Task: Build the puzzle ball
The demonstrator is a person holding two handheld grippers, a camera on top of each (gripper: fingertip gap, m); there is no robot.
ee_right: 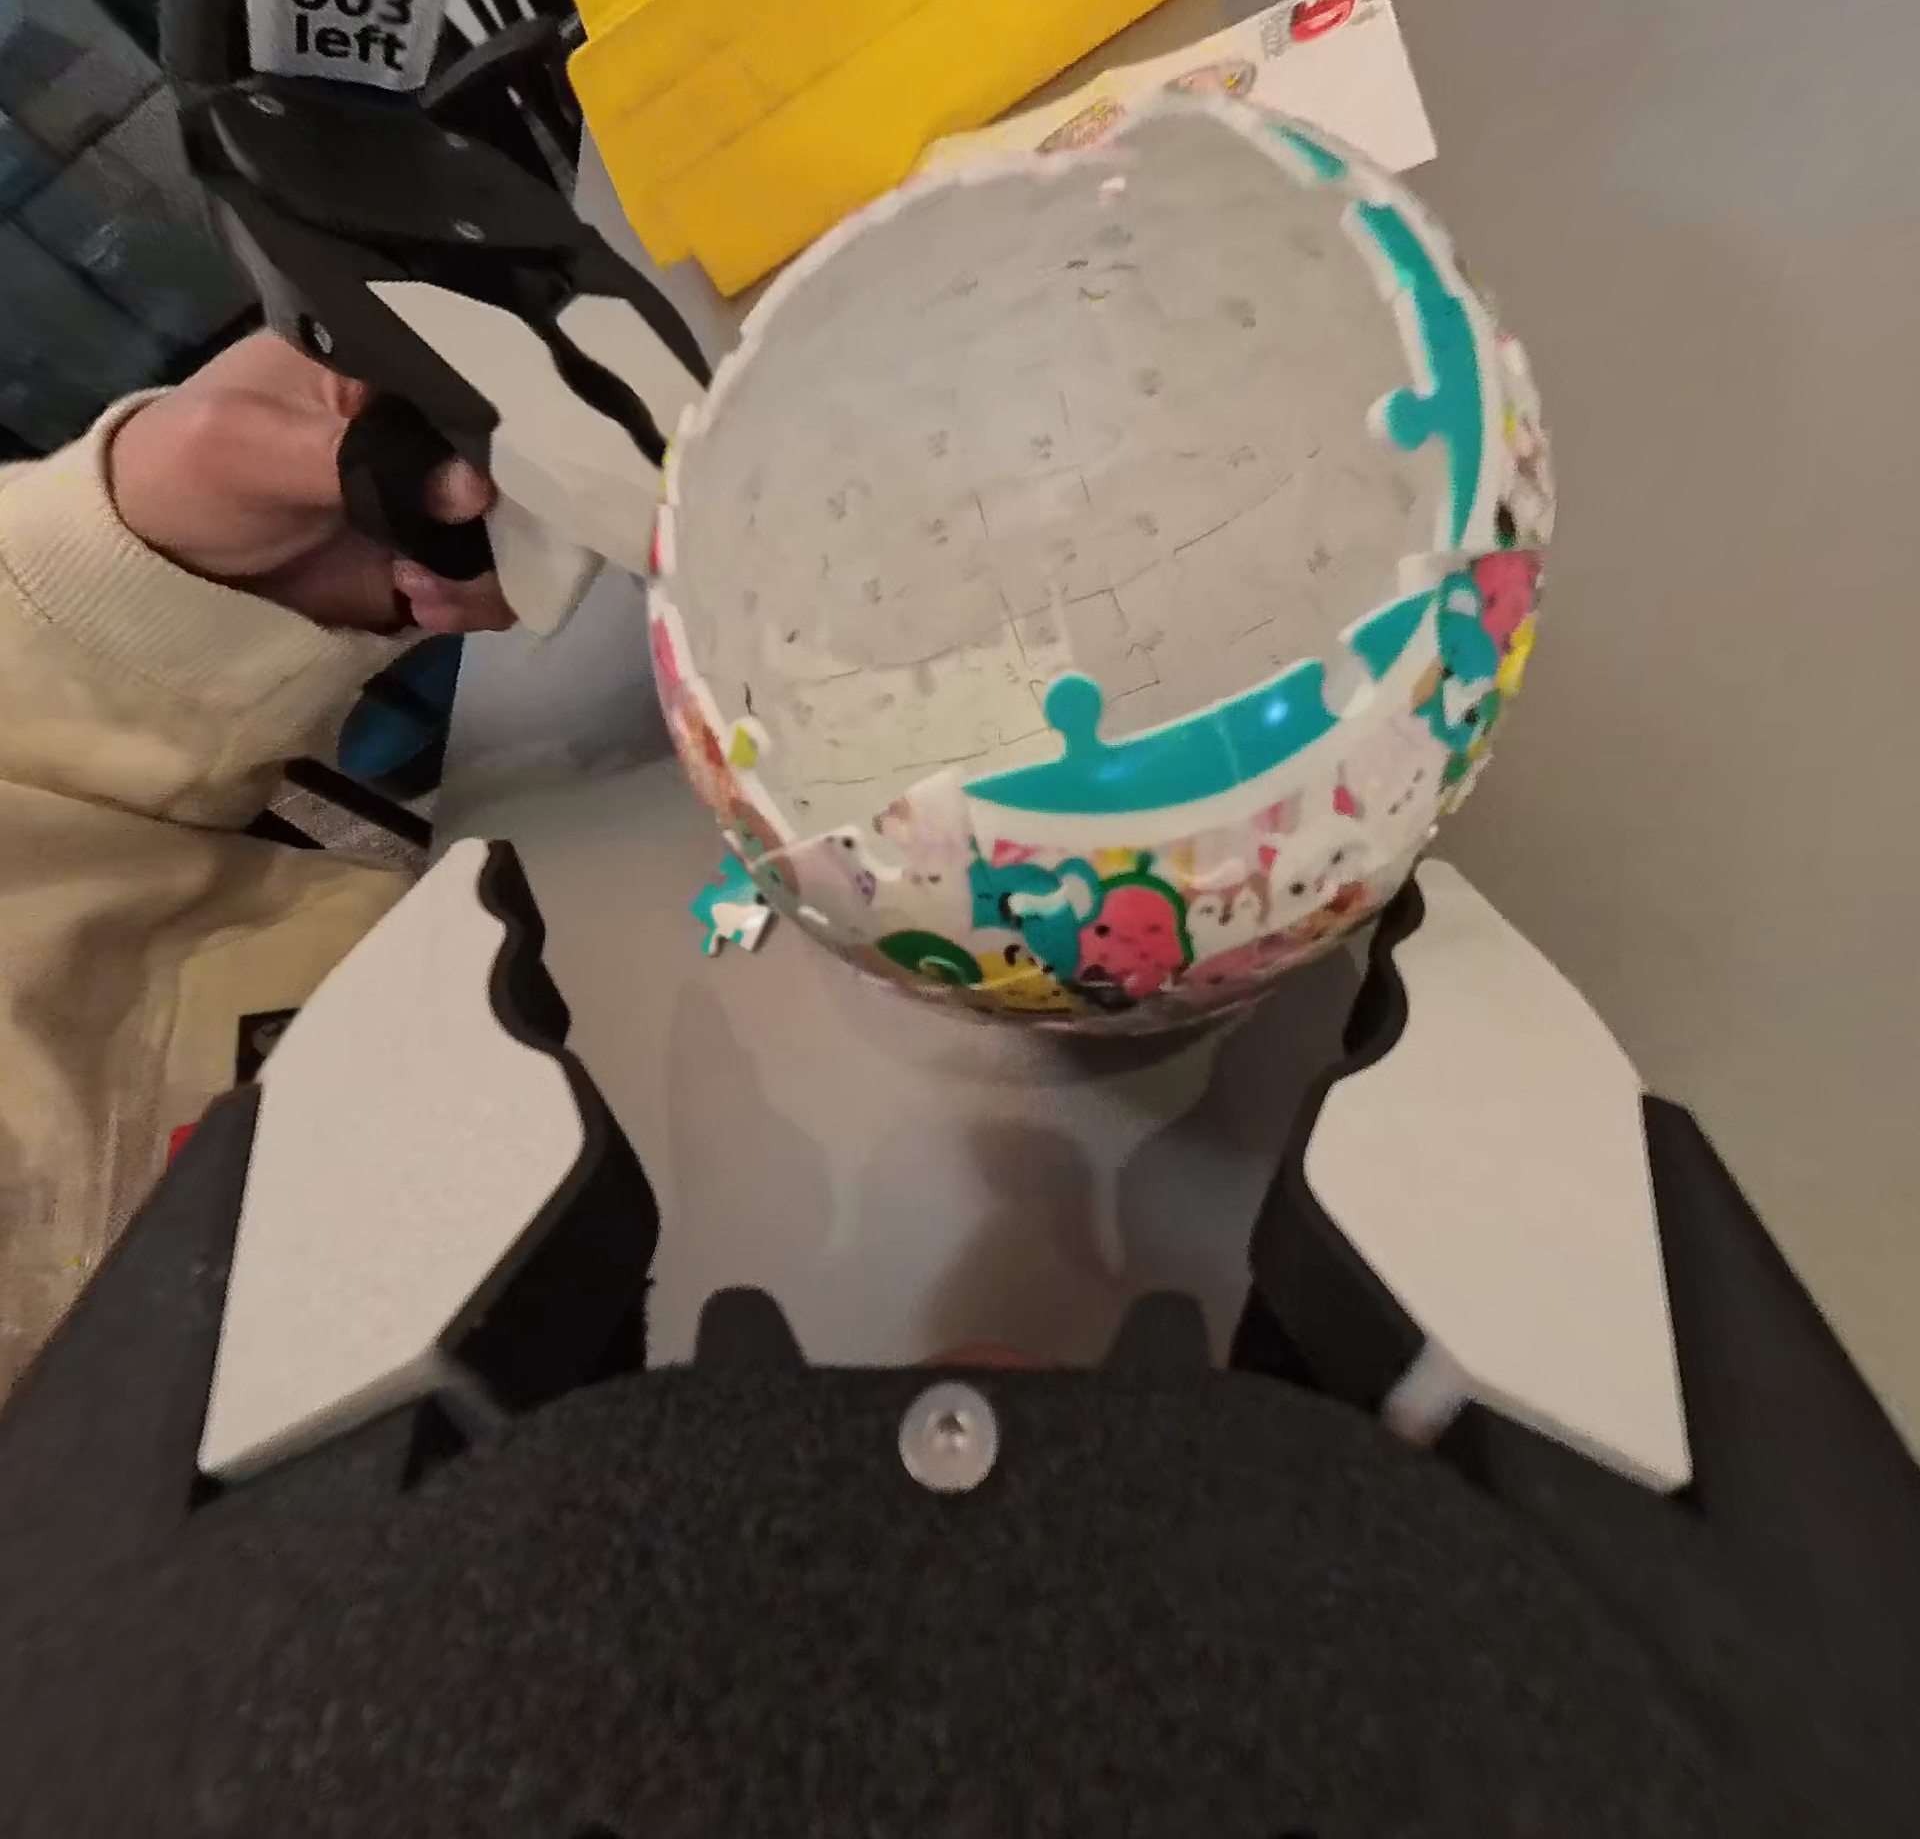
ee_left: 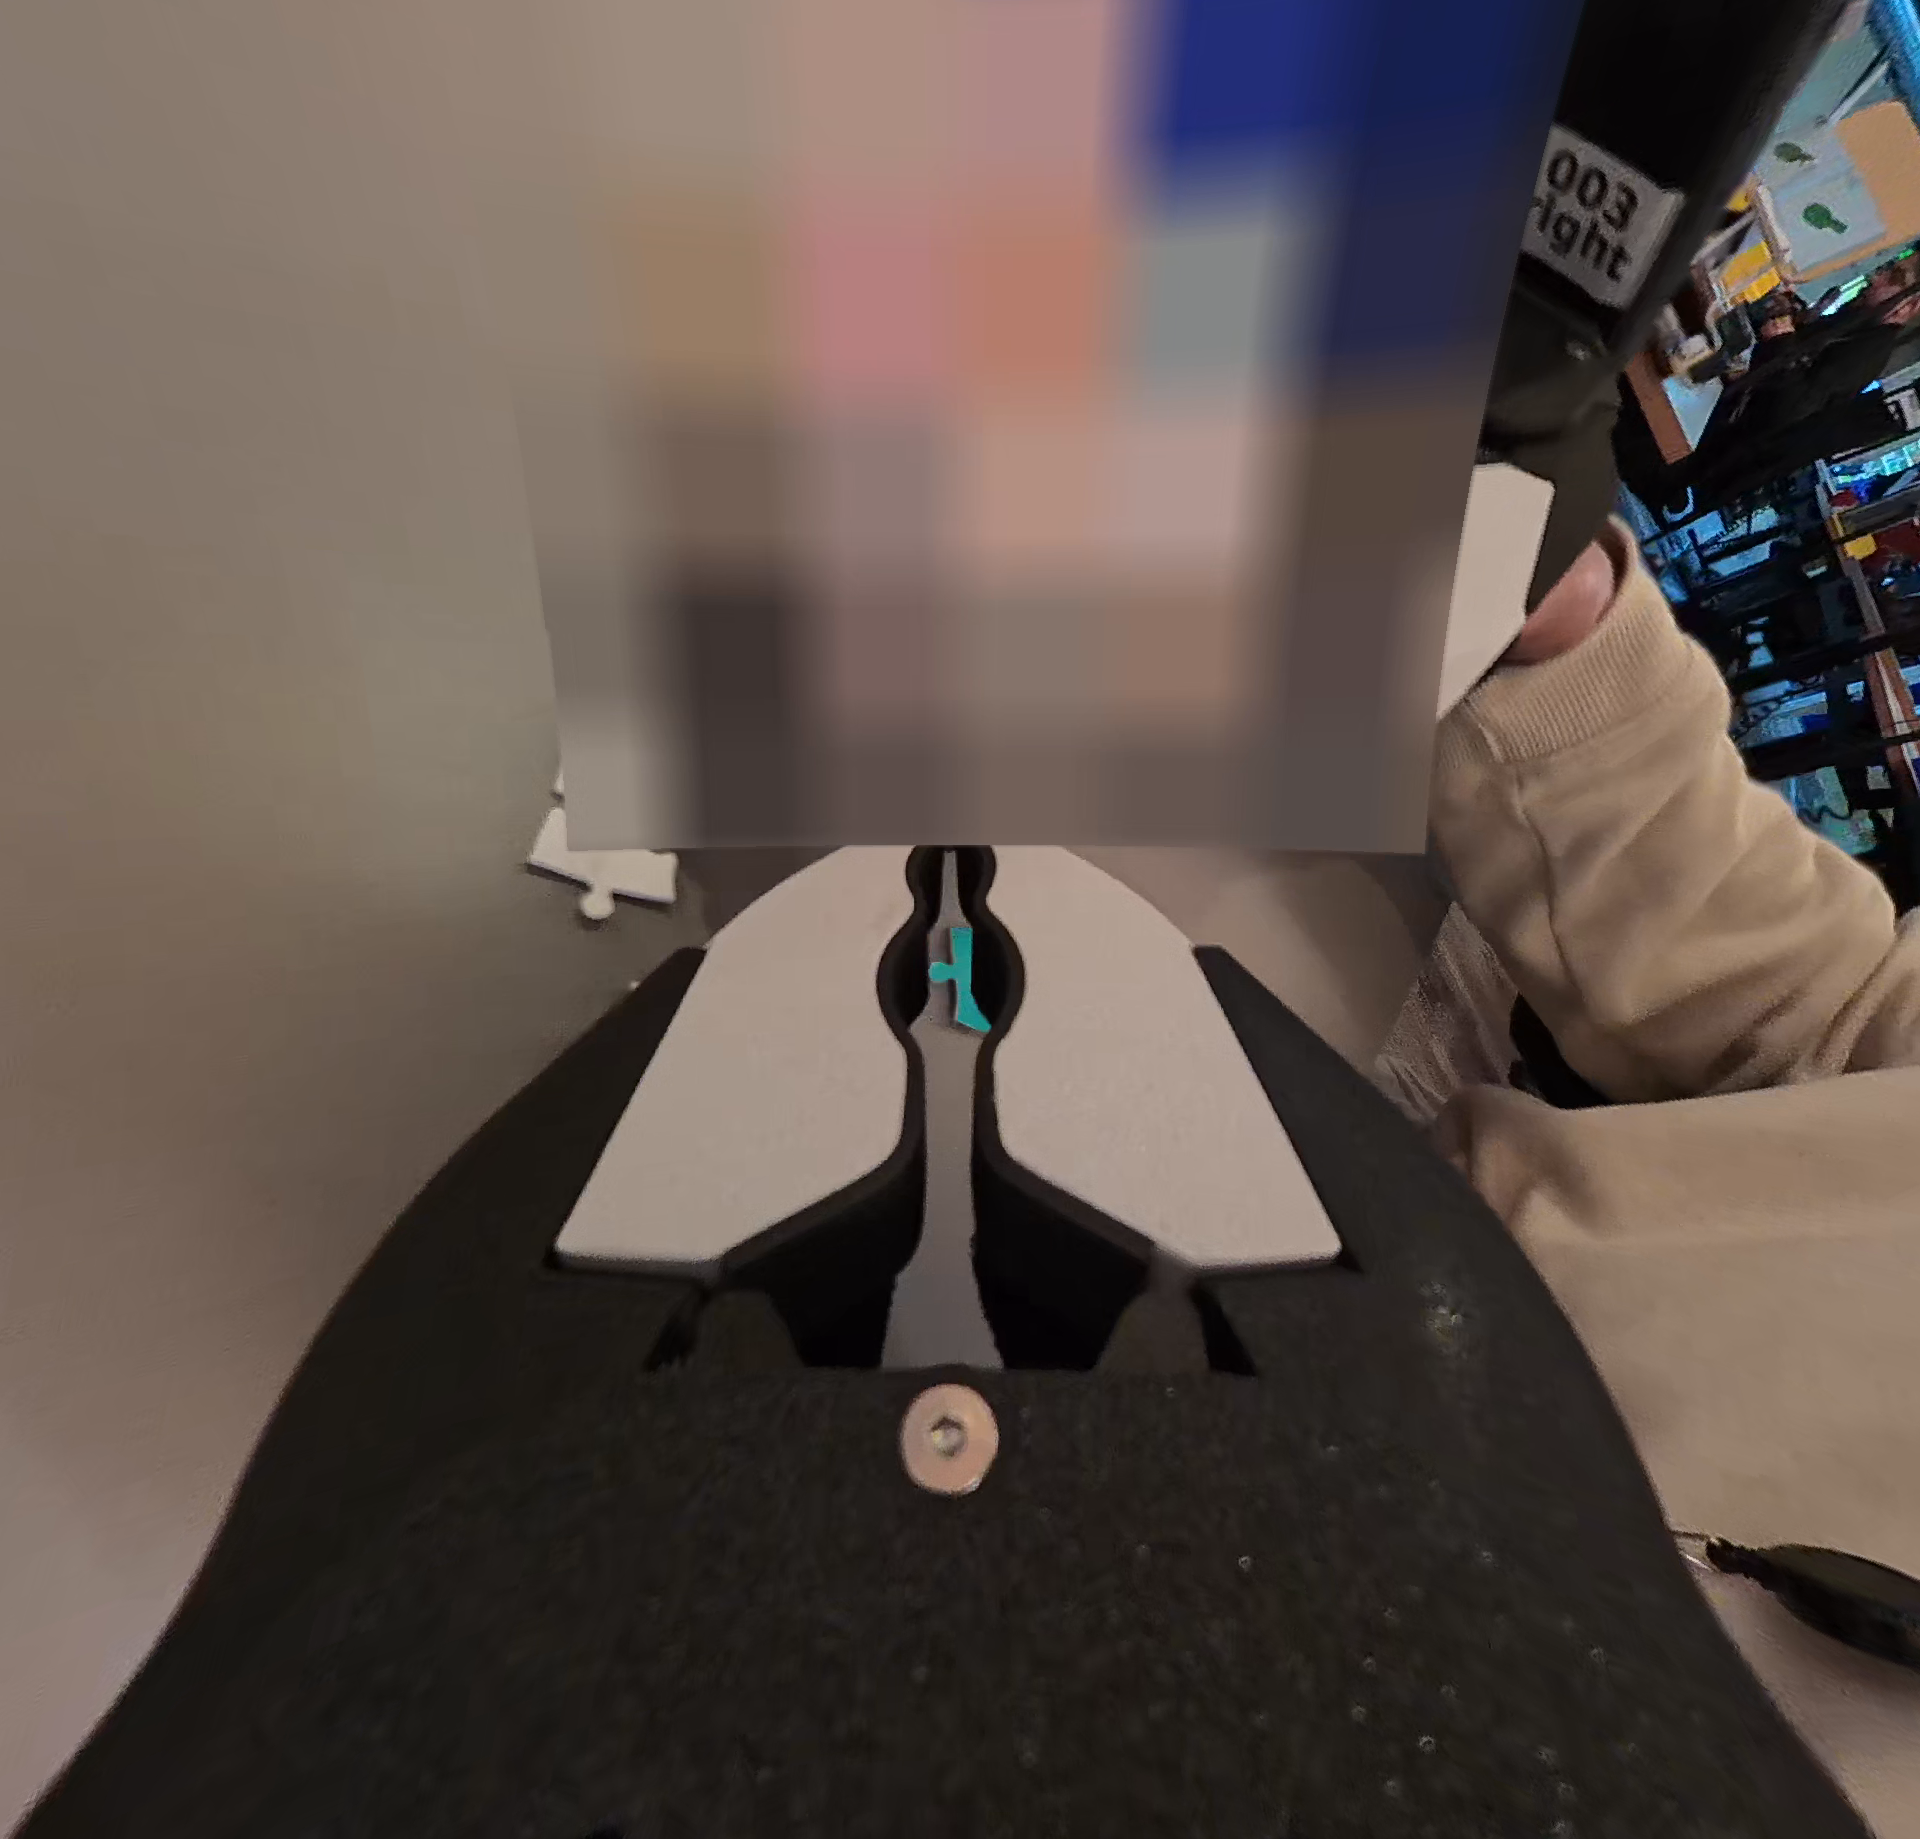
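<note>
The puzzle ball (ee_right: 1039, 501) is a part-built hollow shell, white inside, with cartoon prints outside and teal pieces along its rim. It is tilted, its opening towards the right wrist view. My left gripper (ee_right: 613, 532) is shut on the ball's left rim. In the left wrist view the left gripper (ee_left: 951, 859) has its jaws nearly together, with a small bit of teal (ee_left: 961, 979) in the gap; a mosaic patch hides its fingertips and the ball. My right gripper (ee_right: 956, 864) is wide open and empty, its fingertips either side of the ball's underside.
A loose teal puzzle piece (ee_right: 732, 922) lies on the grey table (ee_right: 1662, 646) beside the ball. A yellow bin (ee_right: 883, 75) and a printed sheet (ee_right: 1340, 54) stand behind. White pieces (ee_left: 603, 870) lie far left. A beige sleeve (ee_left: 1662, 958) is at the right. Spacing between my two grippers at the tips: around 10 cm.
</note>
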